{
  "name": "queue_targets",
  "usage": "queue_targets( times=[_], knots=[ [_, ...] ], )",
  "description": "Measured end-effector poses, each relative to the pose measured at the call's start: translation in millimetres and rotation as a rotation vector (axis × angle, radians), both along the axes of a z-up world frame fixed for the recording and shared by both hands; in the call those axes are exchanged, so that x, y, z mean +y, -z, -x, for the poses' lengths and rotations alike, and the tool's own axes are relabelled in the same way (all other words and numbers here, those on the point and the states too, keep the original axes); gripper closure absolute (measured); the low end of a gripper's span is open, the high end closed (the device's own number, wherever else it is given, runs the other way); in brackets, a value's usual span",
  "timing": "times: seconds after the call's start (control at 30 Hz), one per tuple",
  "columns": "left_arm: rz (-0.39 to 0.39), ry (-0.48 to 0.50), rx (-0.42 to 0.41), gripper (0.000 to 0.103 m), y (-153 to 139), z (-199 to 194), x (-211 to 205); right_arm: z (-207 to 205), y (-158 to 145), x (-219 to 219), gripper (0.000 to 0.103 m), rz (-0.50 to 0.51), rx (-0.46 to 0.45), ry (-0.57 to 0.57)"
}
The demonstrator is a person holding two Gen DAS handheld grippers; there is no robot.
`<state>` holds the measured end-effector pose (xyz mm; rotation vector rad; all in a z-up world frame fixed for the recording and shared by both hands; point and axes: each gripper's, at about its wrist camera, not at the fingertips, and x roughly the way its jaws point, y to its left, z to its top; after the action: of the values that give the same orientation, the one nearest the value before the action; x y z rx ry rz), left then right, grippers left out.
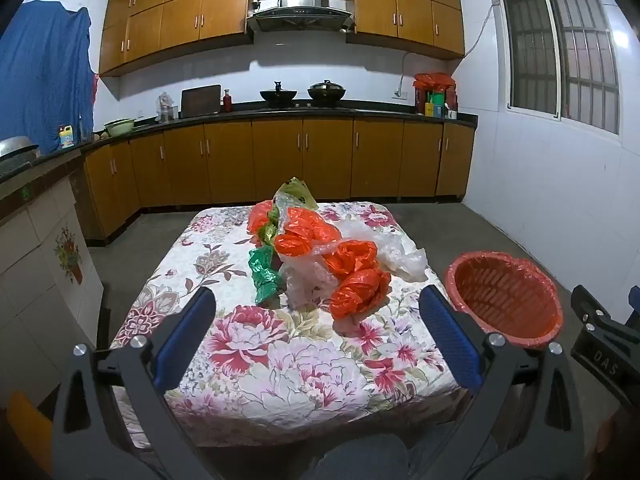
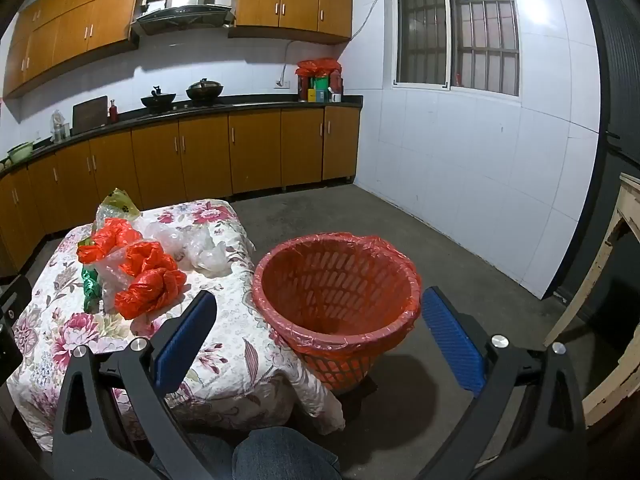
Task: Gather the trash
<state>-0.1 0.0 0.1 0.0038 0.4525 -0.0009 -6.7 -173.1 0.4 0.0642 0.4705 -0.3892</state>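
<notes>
A heap of crumpled plastic bags (image 1: 320, 252), orange, green, clear and yellow, lies on a table with a floral cloth (image 1: 288, 360). The nearest orange bag (image 1: 360, 290) sits at the heap's front. My left gripper (image 1: 318, 300) stands open, short of the heap, nothing between its blue pads. An orange mesh bin (image 2: 336, 300) lined with a red bag stands on the floor at the table's right side. My right gripper (image 2: 320, 300) is open in front of the bin, holding nothing. The heap (image 2: 136, 268) lies to its left. The right gripper's black frame (image 1: 604, 340) shows at the left wrist view's right edge.
Wooden kitchen cabinets (image 1: 280, 160) and a dark counter with two woks (image 1: 302, 92) run along the back wall. A pale wooden frame (image 2: 616, 280) stands at the right. A person's knee in jeans (image 2: 280, 456) is below the grippers. Bare concrete floor (image 2: 400, 232) surrounds the bin.
</notes>
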Motion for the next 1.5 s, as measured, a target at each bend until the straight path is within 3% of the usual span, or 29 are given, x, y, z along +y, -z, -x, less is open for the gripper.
queue_targets(
  times=[1.5],
  knots=[
    [-0.001, 0.000, 0.015, 0.004, 2.9, -2.1, 1.9, 0.1, 2.0, -2.6, 0.002, -0.004, -0.001, 0.000]
  ],
)
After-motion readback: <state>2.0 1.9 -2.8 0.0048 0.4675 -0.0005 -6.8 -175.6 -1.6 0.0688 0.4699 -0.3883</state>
